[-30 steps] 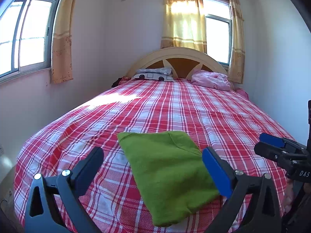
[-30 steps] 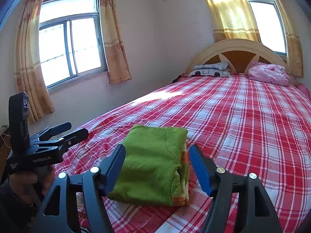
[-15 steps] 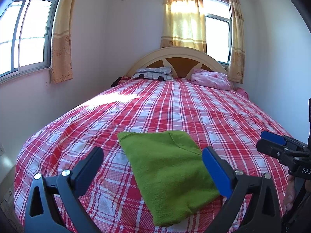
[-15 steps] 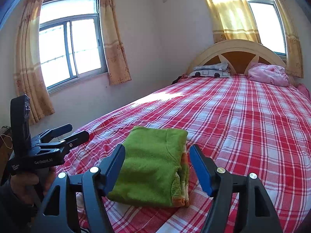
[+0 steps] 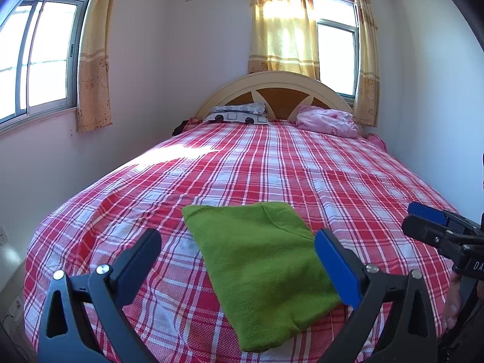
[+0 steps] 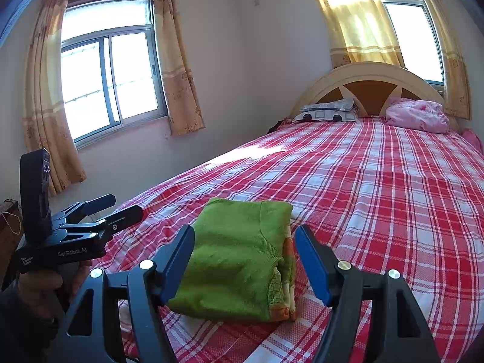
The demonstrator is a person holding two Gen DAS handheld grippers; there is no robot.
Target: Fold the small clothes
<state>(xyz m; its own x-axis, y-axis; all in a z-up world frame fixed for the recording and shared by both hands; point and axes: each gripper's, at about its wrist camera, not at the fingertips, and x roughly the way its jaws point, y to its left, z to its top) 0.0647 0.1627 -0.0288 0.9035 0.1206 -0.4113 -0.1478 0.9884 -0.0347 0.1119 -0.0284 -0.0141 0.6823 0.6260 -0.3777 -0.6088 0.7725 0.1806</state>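
Green garment (image 5: 260, 260) folded into a compact stack near the close edge of the plaid bed (image 5: 302, 169) — orange-trimmed layers showing at its right side. Left gripper (image 5: 236, 251) and right gripper (image 6: 245, 254) both spread wide, empty, hovering just short of the stack. Risk: snagging only the top layer on a re-grip, or nudging the stack — could undo the fold or push it off the near edge.
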